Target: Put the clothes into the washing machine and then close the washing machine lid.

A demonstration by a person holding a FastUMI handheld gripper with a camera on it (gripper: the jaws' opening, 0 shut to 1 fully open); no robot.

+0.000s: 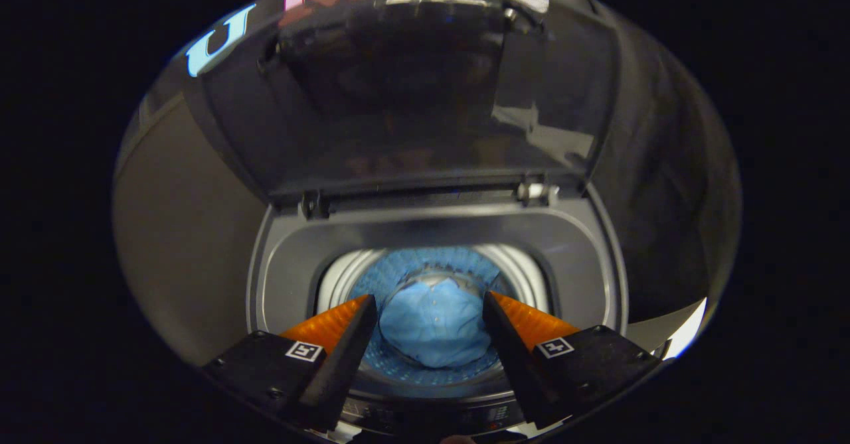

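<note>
1. One gripper (429, 308), hand-held, poised above the mouth of the washing machine (279, 278). Its fingers stand spread wide apart, holding nothing; the bundle below shows in the gap between them, not in contact so far as can be told.
2. One item of clothes (431, 331): a light blue garment, crumpled into a loose mound, lying at the bottom of the drum (425, 261), beyond the fingertips.
3. One drum, blue perforated floor and pale ribbed wall, ringed by the machine's grey top opening.
4. One lid (412, 99): dark, glossy, transparent, raised upright on two hinges at the rear edge of the opening, well beyond the fingers.
5. Step in hand, by judgement: loading looks done, the garment lying in the drum and the fingers empty. Closing remains.
6. Next move calls for: lifting the gripper clear of the opening, reaching up to the lid's free top edge, and drawing it forward and down until it seats on the rim. No grasp appears strictly necessary; a push may serve.
</note>
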